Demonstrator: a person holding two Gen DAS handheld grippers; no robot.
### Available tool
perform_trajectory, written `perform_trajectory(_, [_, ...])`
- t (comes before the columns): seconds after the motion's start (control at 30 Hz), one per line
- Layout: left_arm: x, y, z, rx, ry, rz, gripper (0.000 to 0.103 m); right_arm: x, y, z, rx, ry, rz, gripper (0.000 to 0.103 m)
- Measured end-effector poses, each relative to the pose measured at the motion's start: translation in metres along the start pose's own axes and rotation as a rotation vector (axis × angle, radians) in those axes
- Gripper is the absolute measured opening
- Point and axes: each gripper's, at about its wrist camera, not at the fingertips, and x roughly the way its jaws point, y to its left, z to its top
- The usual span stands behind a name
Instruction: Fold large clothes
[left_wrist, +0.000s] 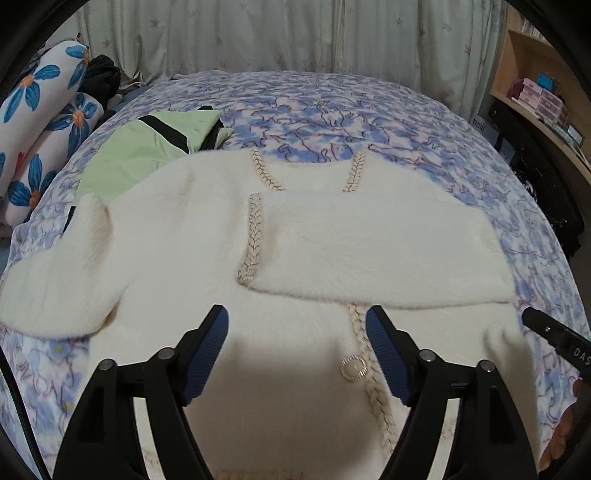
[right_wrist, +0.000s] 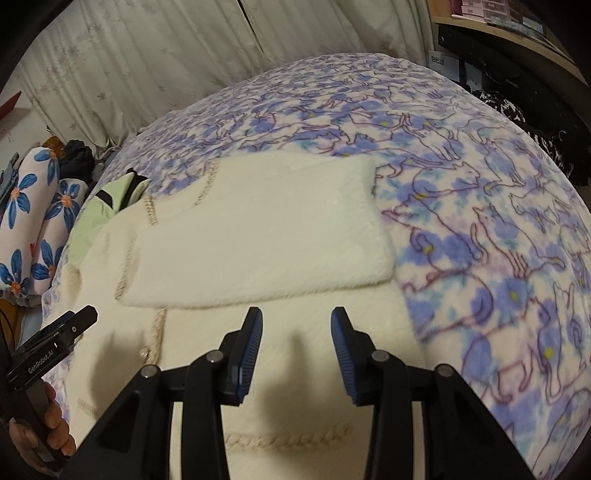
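Note:
A fluffy white cardigan (left_wrist: 207, 266) with braided trim and a pearl button (left_wrist: 352, 367) lies spread on the bed. Its right sleeve (left_wrist: 380, 251) is folded across the chest; the left sleeve (left_wrist: 62, 273) lies out to the left. My left gripper (left_wrist: 297, 314) is open and empty, hovering over the cardigan's lower front. My right gripper (right_wrist: 297, 315) is open and empty above the cardigan (right_wrist: 303, 332), just below the folded sleeve (right_wrist: 258, 229). Each gripper shows at the edge of the other's view.
The bed carries a blue and purple cat-print blanket (left_wrist: 332, 110) (right_wrist: 498, 221). A light green garment (left_wrist: 147, 147) lies at the cardigan's far left. Flowered pillows (left_wrist: 40, 118) sit at the left, curtains behind, wooden shelves (left_wrist: 535, 81) at the right.

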Motion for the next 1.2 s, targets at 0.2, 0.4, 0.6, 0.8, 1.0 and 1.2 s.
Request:
perform_trajectory(0.2, [-0.027, -0.005, -0.017, 0.017, -0.017, -0.002, 0.079, -0.019, 0.014, -0.017, -0.026, -0.01, 0.013, 0.039])
perform_trajectory(0.4, [-0.05, -0.003, -0.036, 0.012, -0.022, -0.01, 0.079, -0.041, 0.03, -0.034, -0.054, -0.03, 0.02, 0.039])
perform_trajectory(0.6, [-0.074, 0.004, -0.055, 0.022, -0.029, 0.001, 0.079, -0.059, 0.041, -0.05, -0.054, -0.039, 0.05, 0.048])
perform_trajectory(0.8, [-0.104, 0.024, -0.072, 0.004, -0.044, 0.019, 0.079, -0.075, 0.055, -0.07, -0.06, -0.048, 0.081, 0.052])
perform_trajectory(1.0, [-0.132, 0.054, -0.088, -0.033, -0.067, 0.043, 0.079, -0.082, 0.083, -0.089, -0.131, -0.047, 0.072, 0.052])
perform_trajectory(1.2, [-0.148, 0.091, -0.101, -0.079, -0.081, 0.076, 0.079, -0.083, 0.113, -0.106, -0.212, -0.047, 0.075, 0.052])
